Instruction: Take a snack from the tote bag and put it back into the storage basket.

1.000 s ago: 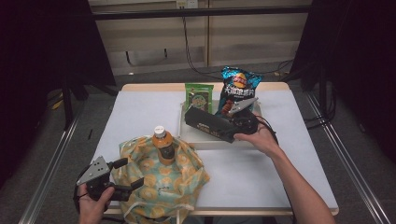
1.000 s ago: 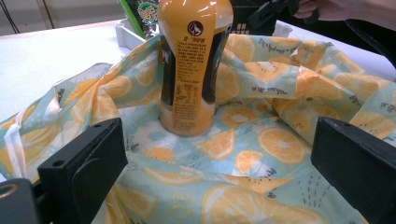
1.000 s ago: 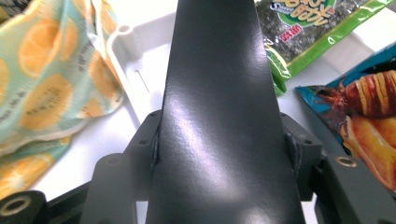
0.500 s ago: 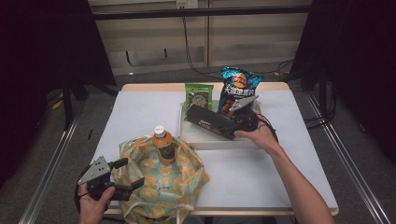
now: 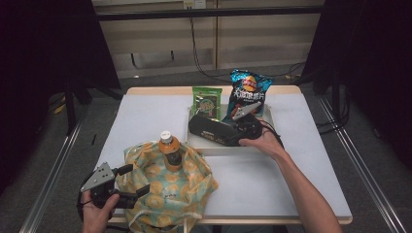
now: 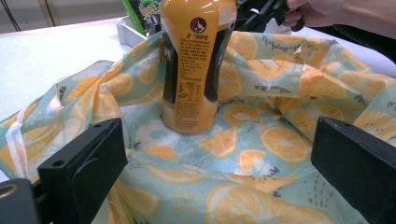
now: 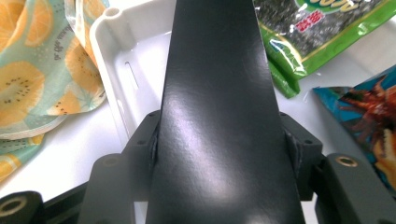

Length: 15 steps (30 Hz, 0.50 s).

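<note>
One long black box (image 5: 214, 131) is the thing in hand: the right gripper (image 5: 245, 130) has its jaws closed against the box's two long sides, roughly half spread, and holds it over the white tray (image 5: 197, 142) near the table's centre, with the box pointing toward nine o'clock in the high view. The right gripper view shows what the high view cannot: the pads (image 7: 152, 140) press flat on both flanks of the box (image 7: 217, 112), and the tray's (image 7: 116, 56) bare floor and slotted wall lie beneath it. One green seaweed packet (image 5: 207, 101) leans at the tray's twelve o'clock edge and one blue crisp bag (image 5: 248, 93) stands at about one o'clock; in the right gripper view both lie beside the box, the packet (image 7: 322, 32) above the bag (image 7: 369, 116).

One orange drink bottle (image 5: 170, 150) stands upright inside one cloth bag (image 5: 167, 189) printed with orange slices, at seven o'clock from the tray, close to the table's near edge. The left gripper view shows the bottle's (image 6: 198, 65) black label and its base sunk in the cloth (image 6: 261, 154), details too small from above. The left gripper (image 5: 128, 184) sits at the bag's nine o'clock; its two jaws stand wide apart, one on each side of a fold of cloth, pressing on nothing.

Two grippers, two snack packs, one bottle, one box, one tray, one bag on one white table (image 5: 145, 116).
</note>
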Each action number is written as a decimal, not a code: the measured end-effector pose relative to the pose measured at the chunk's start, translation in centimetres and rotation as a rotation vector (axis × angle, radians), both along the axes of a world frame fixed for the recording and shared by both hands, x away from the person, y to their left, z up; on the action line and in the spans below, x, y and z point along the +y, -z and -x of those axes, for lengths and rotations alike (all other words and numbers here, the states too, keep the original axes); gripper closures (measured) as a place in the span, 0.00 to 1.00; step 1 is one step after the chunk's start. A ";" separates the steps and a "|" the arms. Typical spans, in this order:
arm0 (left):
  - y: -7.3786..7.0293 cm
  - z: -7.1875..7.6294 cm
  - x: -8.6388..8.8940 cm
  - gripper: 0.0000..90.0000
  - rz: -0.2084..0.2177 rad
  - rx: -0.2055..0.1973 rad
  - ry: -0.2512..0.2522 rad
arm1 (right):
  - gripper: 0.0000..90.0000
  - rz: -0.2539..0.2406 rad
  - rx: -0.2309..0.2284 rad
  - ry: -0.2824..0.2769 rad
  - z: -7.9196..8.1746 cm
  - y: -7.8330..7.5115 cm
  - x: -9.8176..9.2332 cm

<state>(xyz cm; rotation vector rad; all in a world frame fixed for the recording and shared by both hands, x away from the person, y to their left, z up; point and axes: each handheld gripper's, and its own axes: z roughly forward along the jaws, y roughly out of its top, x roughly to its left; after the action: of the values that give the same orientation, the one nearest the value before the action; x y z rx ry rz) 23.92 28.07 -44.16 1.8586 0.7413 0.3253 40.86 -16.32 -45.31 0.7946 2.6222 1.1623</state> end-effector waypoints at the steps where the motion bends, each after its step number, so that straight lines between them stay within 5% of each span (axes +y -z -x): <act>1: 0.0 0.0 0.0 0.04 -0.001 -0.002 0.000 | 0.47 -0.007 0.003 -0.005 0.0 0.1 0.0; 10: 0.0 0.0 0.0 0.04 0.002 -0.005 0.002 | 0.34 -0.012 0.044 0.005 -0.1 0.7 0.3; 15: 0.0 0.0 0.1 0.04 -0.002 -0.005 0.001 | 0.26 -0.042 0.013 0.043 0.2 0.0 0.0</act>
<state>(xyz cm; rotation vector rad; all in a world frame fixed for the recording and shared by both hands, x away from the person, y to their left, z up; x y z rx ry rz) 23.91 28.12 -44.13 1.8592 0.7368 0.3300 40.61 -16.36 -45.33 0.8642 2.5858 1.2081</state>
